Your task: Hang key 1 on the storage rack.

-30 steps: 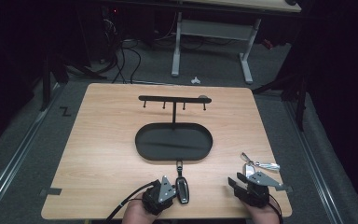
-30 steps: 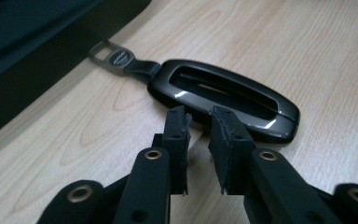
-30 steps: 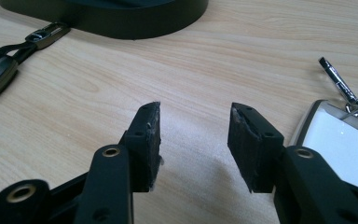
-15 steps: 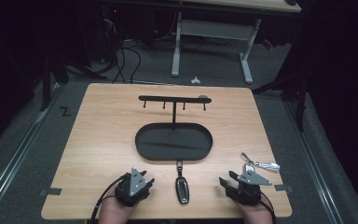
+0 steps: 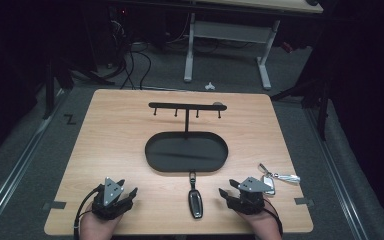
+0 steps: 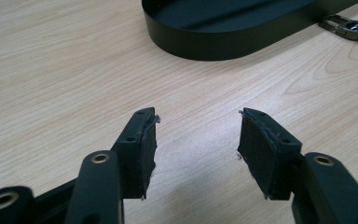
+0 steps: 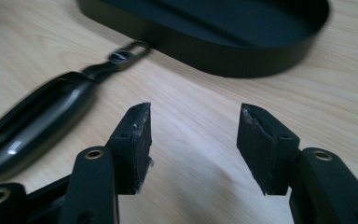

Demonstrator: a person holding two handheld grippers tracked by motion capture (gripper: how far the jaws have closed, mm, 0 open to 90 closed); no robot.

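the left fingers (image 6: pixel 140 149) stand spread with nothing but bare wood between them, and they have just been opening; a second ago this left gripper (image 5: pixel 114 197) sat right against the black key fob (image 5: pixel 195 202), and now it hovers well off to the left near the front edge of the tabletop (image 5: pixel 120 135). the fob lies flat on the wood between the 2 grippers, its clip end pointing at the rim of the oval black tray (image 5: pixel 186 152) and stopping just short of it. to me that reads as a release: the fob has been set down in front of the tray and let go.

the right fingers (image 7: pixel 133 144) are also spread and empty, having just been widening too. the right gripper (image 5: pixel 247 192) has drifted a little toward the middle, away from the silver keys (image 5: pixel 275 176) that lie just beside it on the right. the fob shows to the left in the right gripper view, so i'd judge the right hand is next to take it, perhaps for the tray or the hook rack (image 5: pixel 186 106) behind.
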